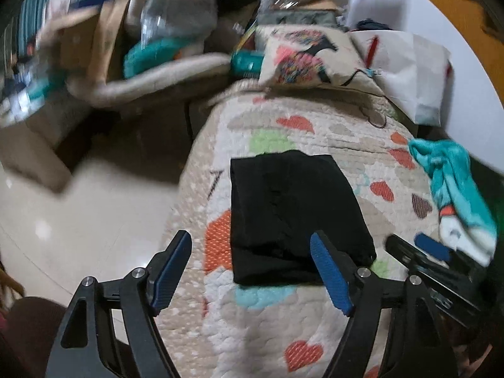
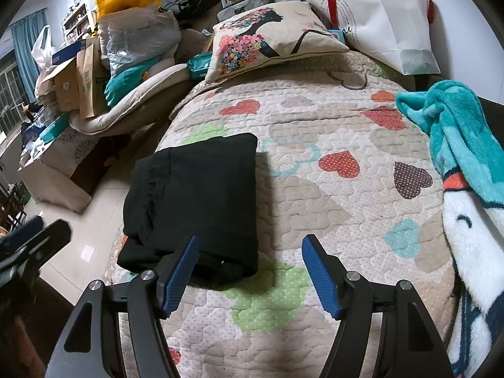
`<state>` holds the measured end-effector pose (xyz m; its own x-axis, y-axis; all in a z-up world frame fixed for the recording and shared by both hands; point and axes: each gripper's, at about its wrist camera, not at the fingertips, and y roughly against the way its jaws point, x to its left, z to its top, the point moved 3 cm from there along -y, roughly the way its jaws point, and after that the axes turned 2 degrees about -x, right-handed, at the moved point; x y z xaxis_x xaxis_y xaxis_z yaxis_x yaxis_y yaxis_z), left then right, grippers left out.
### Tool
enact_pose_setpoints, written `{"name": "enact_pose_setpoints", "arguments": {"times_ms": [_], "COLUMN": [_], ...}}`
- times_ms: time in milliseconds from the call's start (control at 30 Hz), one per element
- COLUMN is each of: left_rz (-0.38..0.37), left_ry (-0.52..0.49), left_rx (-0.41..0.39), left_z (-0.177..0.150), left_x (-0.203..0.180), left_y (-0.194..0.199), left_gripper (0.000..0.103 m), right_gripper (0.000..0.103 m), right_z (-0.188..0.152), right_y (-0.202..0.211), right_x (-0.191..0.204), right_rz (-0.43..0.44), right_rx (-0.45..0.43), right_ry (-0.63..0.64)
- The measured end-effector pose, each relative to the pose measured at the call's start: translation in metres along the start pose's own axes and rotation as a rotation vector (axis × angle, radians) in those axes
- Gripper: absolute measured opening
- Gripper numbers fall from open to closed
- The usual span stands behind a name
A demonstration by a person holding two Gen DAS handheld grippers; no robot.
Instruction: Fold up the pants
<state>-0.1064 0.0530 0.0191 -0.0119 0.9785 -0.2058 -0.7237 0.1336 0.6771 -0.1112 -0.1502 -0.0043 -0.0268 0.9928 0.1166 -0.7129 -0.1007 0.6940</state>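
The pants (image 2: 195,201) lay folded into a thick black rectangle on the quilt (image 2: 330,220), near its edge over the floor (image 2: 72,239), with the pillow (image 2: 271,37) well beyond them and the teal blanket (image 2: 456,145) far across the quilt from them. The left tongs (image 1: 250,245) were spread wide and empty just short of the pants' near edge, one fingertip overlapping that edge in view. The right tongs (image 2: 250,250) were likewise spread and empty beside the pants' near corner, gripping nothing.
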Motion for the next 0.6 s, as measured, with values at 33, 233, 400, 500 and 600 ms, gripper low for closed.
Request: {"name": "enact_pose_setpoints", "arguments": {"times_ms": [33,233,400,500,600], "left_rz": [-0.019,-0.081,-0.139,-0.199,-0.253], "left_ry": [0.027,0.049,0.181,0.240,0.257], "left_rx": [0.032,0.113,0.208,0.242,0.249], "left_z": [0.007,0.033,0.035,0.027,0.020], "left_x": [0.006,0.013,0.032,0.040,0.042], "left_y": [-0.013,-0.080,-0.128,-0.146,-0.155], "left_gripper": [0.077,0.077,0.077,0.077,0.079], "right_gripper": [0.074,0.082,0.084,0.084,0.084], "right_z": [0.005,0.051,0.072,0.073,0.066], "right_y": [0.002,-0.002,-0.047,-0.089,-0.119], "right_x": [-0.003,-0.010,-0.010,-0.019,-0.028], "right_rz": [-0.001,0.008,0.067,0.112,0.173], "right_rx": [-0.004,0.006,0.116,0.183,0.232], "right_ry": [-0.007,0.007,0.020,-0.021,-0.107]}}
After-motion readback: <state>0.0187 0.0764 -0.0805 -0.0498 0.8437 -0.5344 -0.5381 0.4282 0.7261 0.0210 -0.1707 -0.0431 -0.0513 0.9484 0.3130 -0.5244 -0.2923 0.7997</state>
